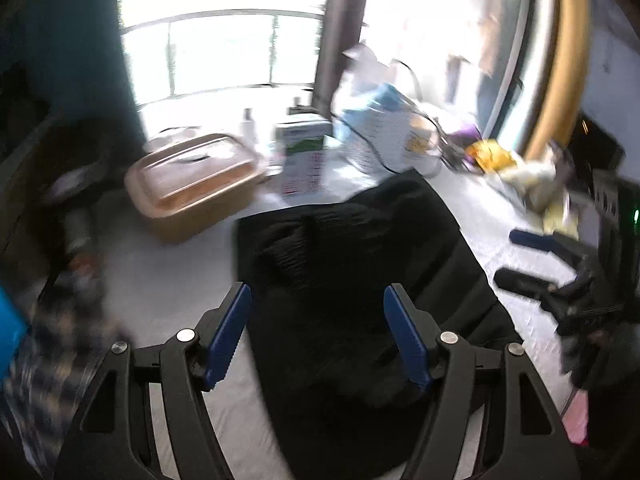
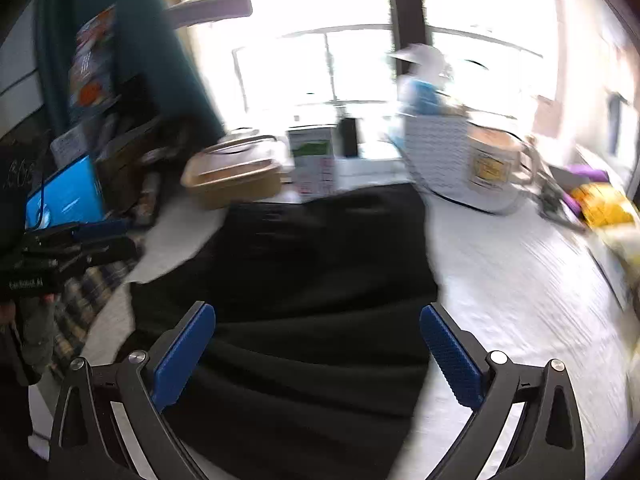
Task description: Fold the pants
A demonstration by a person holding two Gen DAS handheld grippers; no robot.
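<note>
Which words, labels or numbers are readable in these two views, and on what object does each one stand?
None reads with certainty.
Left gripper: white lettering on its body, too blurred.
White carton: red print, too blurred.
Mug: yellow label, unreadable.
Blue screen: pale marks, unreadable.

Pants [image 1: 360, 280] plain black on white counter [image 2: 520, 280]. Hand-held gripper pads [image 1: 228, 332] blue w/ black frames. Tan lidded box [image 1: 192, 184]; plaid cloth [image 2: 88, 292] yellow/dark.

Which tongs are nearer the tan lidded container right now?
Left. The left tongs hover over the pants on the tan lidded container's side; the right tongs sit off the pants' far edge.
</note>
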